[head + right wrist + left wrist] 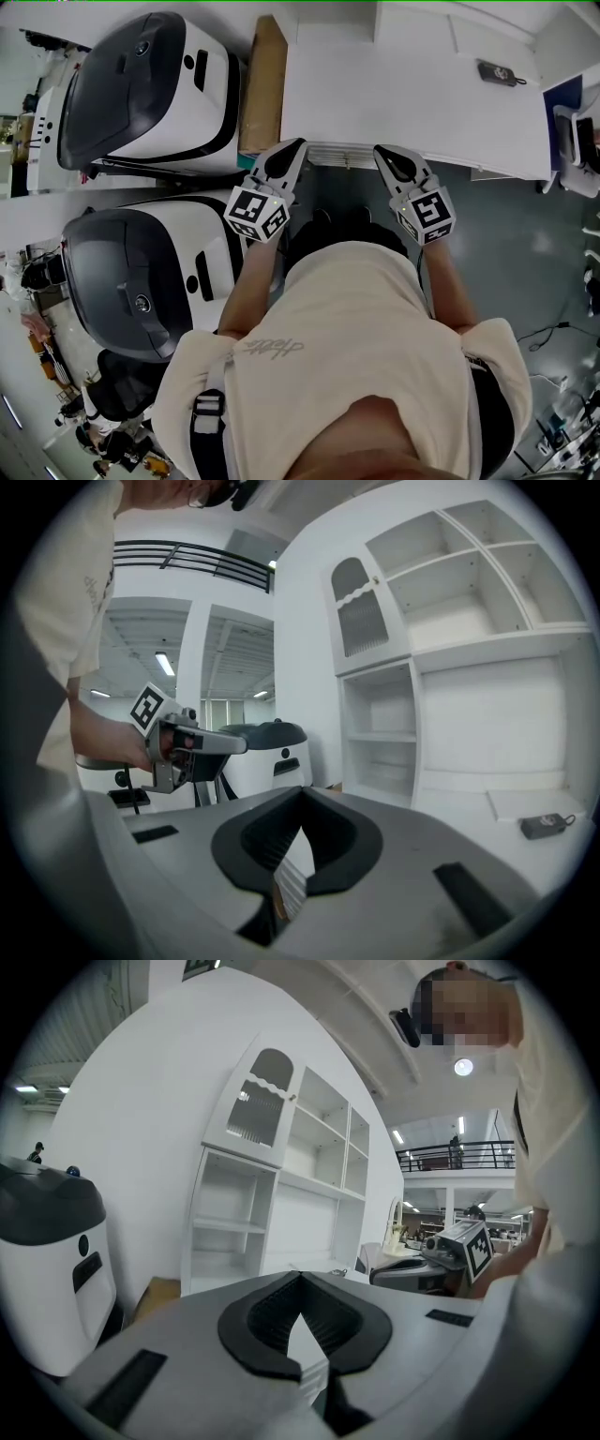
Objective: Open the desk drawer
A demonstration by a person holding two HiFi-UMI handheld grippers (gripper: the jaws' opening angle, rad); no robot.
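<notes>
Fingers on left gripper (287,150) and right gripper (390,156) were closed and empty, flanking the white drawer front (342,156) running crosswise under the white tabletop (403,94) edge, equally near.

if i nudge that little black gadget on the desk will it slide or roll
Probably slide: the black gadget looks flat and low, lying on the smooth white desk. It seems small, so likely light. Its short cord may drag or snag.
</notes>
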